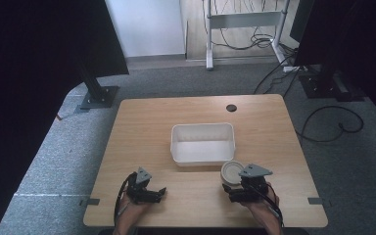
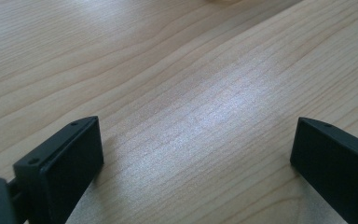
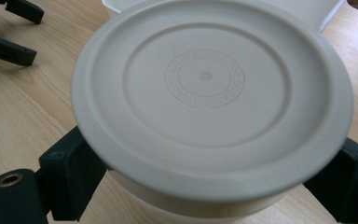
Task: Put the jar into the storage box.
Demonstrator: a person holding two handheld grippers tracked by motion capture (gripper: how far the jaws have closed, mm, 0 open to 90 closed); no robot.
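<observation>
A round cream container with a lid [image 1: 232,171] stands on the wooden table [image 1: 196,196] just in front of the white bin. In the right gripper view the lid [image 3: 207,84] is close up, and my right gripper [image 3: 205,186] has a black jaw pressed against each side of the tub under the rim. From above, the right gripper [image 1: 231,186] sits at the table's front right. My left gripper [image 1: 160,192] rests at the front left, its jaws wide apart over bare wood [image 2: 196,135] with nothing between them. It also appears as the open left gripper [image 3: 14,32] beyond the container.
An empty white rectangular bin [image 1: 203,127] sits mid-table, and its near wall [image 3: 307,9] lies right behind the container. A cable hole [image 1: 231,107] is at the table's far edge. Black stands and floor cables surround the table.
</observation>
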